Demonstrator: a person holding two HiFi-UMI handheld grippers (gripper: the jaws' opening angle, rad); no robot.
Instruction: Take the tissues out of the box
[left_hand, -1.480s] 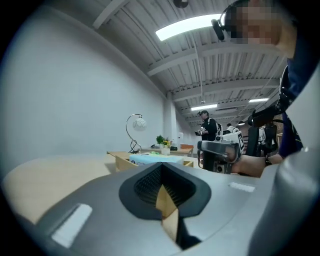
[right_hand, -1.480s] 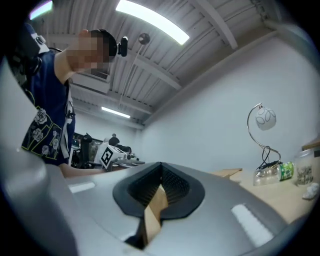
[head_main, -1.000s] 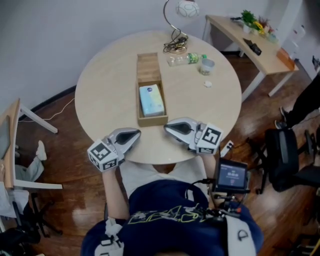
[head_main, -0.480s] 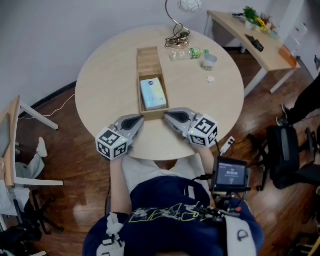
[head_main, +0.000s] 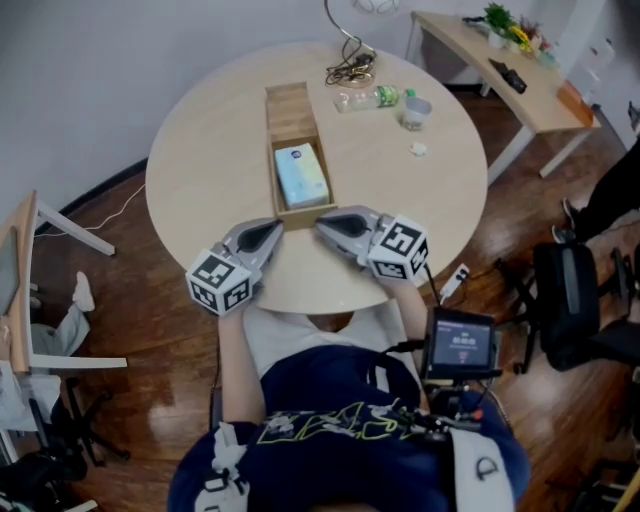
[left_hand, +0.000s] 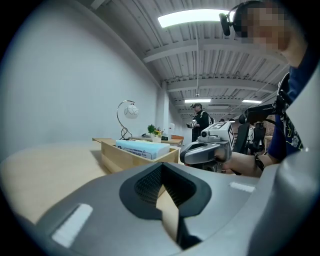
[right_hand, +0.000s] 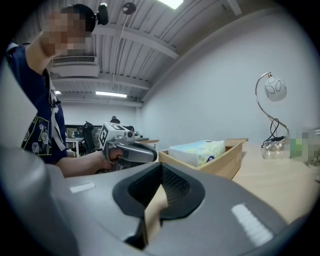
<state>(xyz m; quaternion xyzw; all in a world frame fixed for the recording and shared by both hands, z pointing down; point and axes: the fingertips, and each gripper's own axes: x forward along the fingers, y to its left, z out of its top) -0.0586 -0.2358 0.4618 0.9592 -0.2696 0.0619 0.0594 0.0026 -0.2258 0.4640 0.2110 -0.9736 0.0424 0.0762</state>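
Wooden and open-topped, the long box (head_main: 305, 213) is lying just ahead of both pairs of jaws on the round table (head_main: 200, 150). The pale blue tissue pack (head_main: 301, 175) is sitting inside its nearer half, not yet touched. The left gripper (head_main: 270, 230) is hovering at the box's near left corner and the right gripper (head_main: 322, 226) at its near right corner, each with its jaws pressed together on nothing. By my judgement, one pair of jaws is going to need parting wide before dipping over the near wall, so that the pads are closing on the pack's soft sides rather than on the wood; the other gripper could be steadying the rim. The head view is showing which half of the box the pack is occupying. The gripper views are showing instead that the pack is standing proud of the rim, and each is catching the other gripper off to one side of its own jaws.
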